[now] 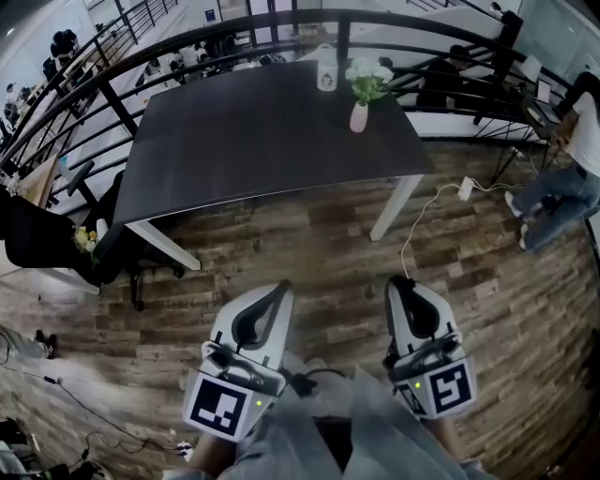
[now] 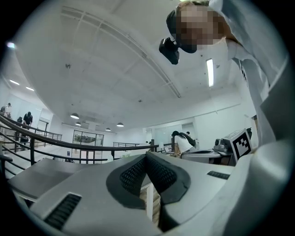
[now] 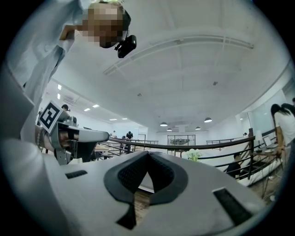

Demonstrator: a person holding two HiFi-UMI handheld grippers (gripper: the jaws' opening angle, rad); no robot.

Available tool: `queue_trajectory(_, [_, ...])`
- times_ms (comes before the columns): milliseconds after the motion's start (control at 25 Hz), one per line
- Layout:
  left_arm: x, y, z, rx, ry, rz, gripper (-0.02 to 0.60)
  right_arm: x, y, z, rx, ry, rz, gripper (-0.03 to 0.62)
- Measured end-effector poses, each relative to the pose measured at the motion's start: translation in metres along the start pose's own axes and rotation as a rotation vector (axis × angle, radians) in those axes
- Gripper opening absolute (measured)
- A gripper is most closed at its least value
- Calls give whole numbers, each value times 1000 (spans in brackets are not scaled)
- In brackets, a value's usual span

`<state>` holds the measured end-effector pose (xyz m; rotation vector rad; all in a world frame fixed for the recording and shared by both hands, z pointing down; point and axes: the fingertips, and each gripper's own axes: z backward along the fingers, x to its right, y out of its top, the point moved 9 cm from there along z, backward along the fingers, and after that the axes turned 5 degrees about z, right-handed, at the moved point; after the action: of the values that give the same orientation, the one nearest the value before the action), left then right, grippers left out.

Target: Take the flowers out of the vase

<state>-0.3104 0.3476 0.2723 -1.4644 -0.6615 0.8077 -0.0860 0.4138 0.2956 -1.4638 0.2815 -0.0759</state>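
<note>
Left gripper point(image 1: 279, 289) and right gripper point(image 1: 401, 283) are pointing forward side by side in front of my body. They are hanging over the wooden floor point(image 1: 309, 239), well apart from the dark table point(image 1: 253, 141). I am holding both empty. In the left gripper view the two textured pads point(image 2: 133, 175) are meeting at their tips with nothing between them. In the right gripper view the jaws are likewise pressing together on nothing.

A small pink vase point(image 1: 359, 118) is standing upright on the table near its far right corner. White flowers point(image 1: 367, 77) with green leaves are sitting in its mouth. A white container point(image 1: 326, 69) is standing near them at the table's far edge. A black railing point(image 1: 281, 19) is curving behind the table. A white cable point(image 1: 422, 220) is trailing across the floor by the table's near right leg. A person in jeans point(image 1: 558, 178) is showing at the right, beyond the table.
</note>
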Motion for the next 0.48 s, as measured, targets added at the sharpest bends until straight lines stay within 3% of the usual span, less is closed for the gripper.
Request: queue_trajectory(480, [14, -6, -24, 14, -40, 3, -3, 19, -13, 18, -44, -62, -8, 3])
